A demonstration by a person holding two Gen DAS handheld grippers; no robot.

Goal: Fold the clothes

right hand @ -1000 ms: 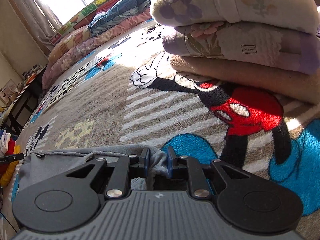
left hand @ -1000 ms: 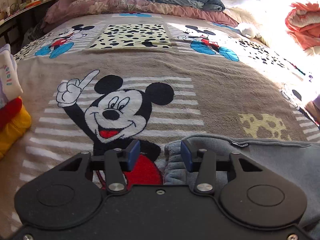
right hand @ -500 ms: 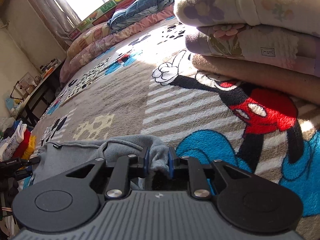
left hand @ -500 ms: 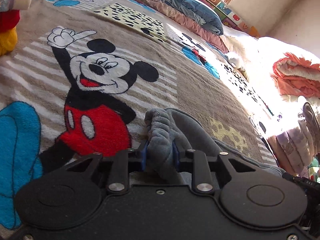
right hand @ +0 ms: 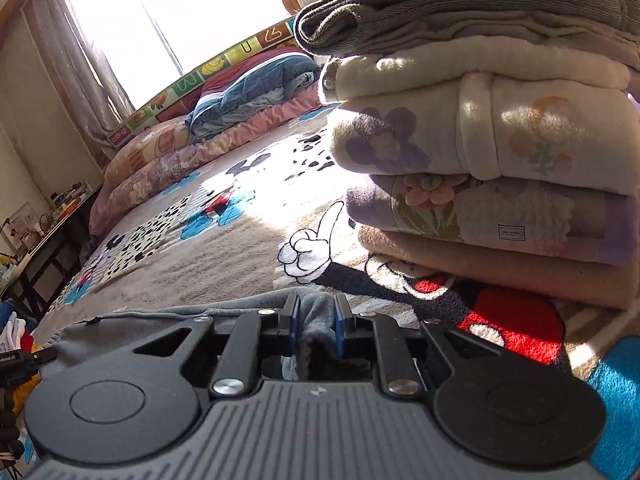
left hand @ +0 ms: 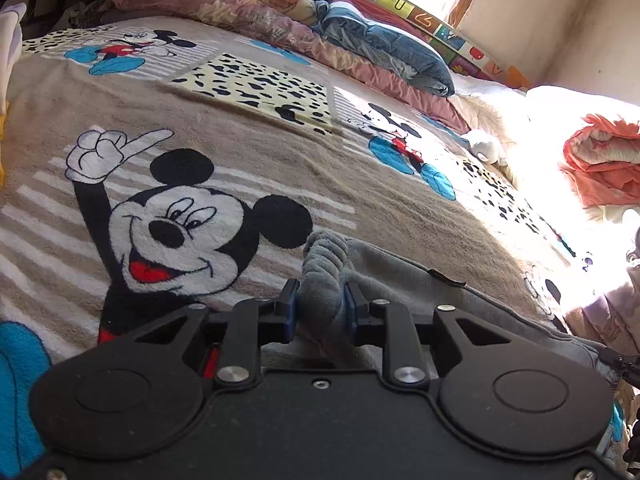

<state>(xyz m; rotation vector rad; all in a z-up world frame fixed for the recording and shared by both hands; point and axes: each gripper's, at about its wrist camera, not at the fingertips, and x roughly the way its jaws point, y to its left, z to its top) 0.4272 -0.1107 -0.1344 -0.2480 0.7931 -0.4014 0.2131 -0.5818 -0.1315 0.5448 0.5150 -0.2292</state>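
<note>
Grey garment (left hand: 400, 276): we see only strip beyond left gripper (left hand: 320, 304); near part hidden under gripper body, right end cut by frame edge. Small tag (left hand: 448, 278) on its hem too small to read. Right gripper (right hand: 316, 320) body likewise hides garment's near part. Folded stack (right hand: 500, 152) right of right gripper cut by top and right edges; label (right hand: 512, 233) print unreadable. Window (right hand: 168, 12) far ahead blown out, nothing discernible. Orange bedding (left hand: 604, 164) cut by right edge.
</note>
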